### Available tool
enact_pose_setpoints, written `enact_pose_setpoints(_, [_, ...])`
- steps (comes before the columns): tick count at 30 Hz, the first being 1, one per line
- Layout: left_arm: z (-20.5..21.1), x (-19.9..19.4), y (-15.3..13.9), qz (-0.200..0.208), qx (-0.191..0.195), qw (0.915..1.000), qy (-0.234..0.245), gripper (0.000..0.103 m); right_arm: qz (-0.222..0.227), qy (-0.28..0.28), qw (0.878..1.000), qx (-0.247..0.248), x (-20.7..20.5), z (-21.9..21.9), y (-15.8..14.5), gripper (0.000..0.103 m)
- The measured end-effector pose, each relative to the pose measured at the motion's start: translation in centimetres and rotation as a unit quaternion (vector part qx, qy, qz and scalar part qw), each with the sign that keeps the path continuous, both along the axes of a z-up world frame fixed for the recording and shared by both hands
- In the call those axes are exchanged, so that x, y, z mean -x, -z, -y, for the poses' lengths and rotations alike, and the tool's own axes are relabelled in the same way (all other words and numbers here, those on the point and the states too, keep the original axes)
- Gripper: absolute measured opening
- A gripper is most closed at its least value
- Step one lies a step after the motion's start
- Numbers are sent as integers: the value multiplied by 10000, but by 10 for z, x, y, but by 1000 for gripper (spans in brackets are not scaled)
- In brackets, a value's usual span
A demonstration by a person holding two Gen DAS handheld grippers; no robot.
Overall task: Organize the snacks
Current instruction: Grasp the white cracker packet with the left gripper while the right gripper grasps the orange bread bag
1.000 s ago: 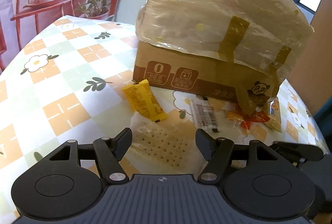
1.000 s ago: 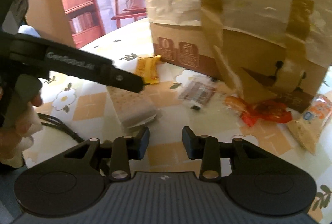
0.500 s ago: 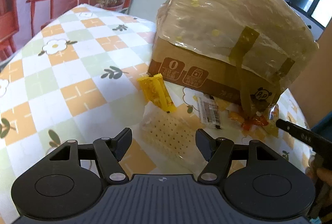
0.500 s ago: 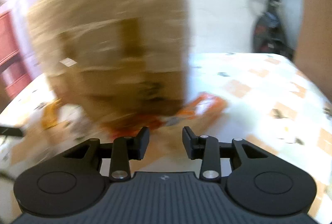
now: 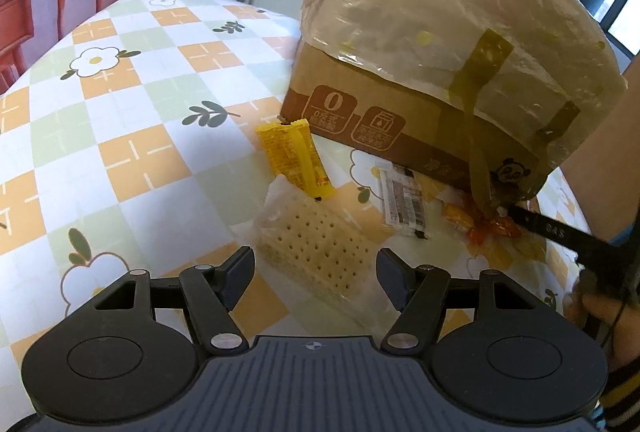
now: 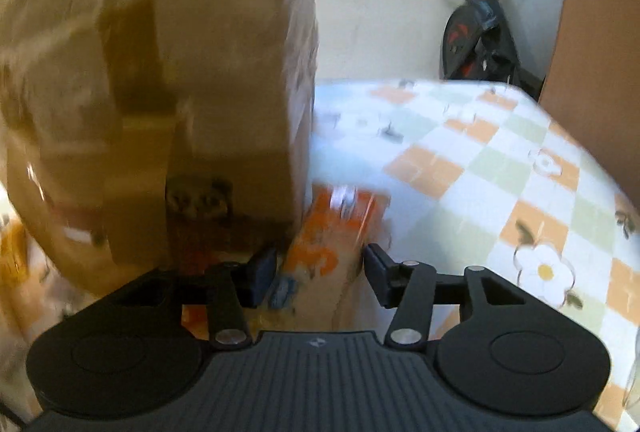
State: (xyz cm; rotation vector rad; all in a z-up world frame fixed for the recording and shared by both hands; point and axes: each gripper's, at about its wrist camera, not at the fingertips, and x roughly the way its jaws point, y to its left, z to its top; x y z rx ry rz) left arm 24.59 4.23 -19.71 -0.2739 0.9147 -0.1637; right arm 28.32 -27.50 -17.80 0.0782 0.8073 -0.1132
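In the left wrist view my left gripper [image 5: 316, 264] stands open just above a clear-wrapped cracker pack [image 5: 320, 252], whose near end lies between the fingers without touching the pads. Beyond it lie a yellow packet [image 5: 296, 159], a barcode-labelled packet [image 5: 402, 201] and red-orange packets [image 5: 488, 228] along the foot of a plastic-covered cardboard box [image 5: 380, 119]. A finger of my right gripper [image 5: 560, 232] reaches in over those red-orange packets. The right wrist view is blurred: the right gripper [image 6: 320, 272] is opening, with an orange snack packet [image 6: 332, 232] between its fingers at the box's [image 6: 160, 91] corner.
The table wears a checkered flower cloth [image 5: 120, 151] that drops off at the left and far edges. An exercise bike [image 6: 480, 31] stands beyond the table's far edge [image 6: 440, 83]. A brown panel [image 6: 600, 51] rises at the right. A person's hand [image 5: 600, 312] holds the right gripper.
The right gripper swung from the box's front to its right corner, over the orange packet, and its jaws widened. Its finger came into the left view. The left gripper rolled slightly.
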Motion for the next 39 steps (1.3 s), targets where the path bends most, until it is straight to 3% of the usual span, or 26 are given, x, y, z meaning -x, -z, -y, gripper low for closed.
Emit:
enact_pose_setpoints(16, [30, -37, 8, 184, -307, 9982, 490, 69, 463, 141, 9987, -180, 63, -8, 9, 48])
enact_pose_setpoints(25, [53, -53, 6, 137, -595, 9981, 86, 71, 543, 140, 9982, -210, 66, -8, 11, 48])
enact_pose_setpoints(31, [77, -54, 6, 147, -1076, 9941, 31, 71, 554, 134, 9981, -231, 67, -8, 11, 48])
enact_pose_setpoints(39, [56, -37, 4, -160, -961, 9952, -93, 80, 574, 142, 9978, -300, 68, -7, 11, 48])
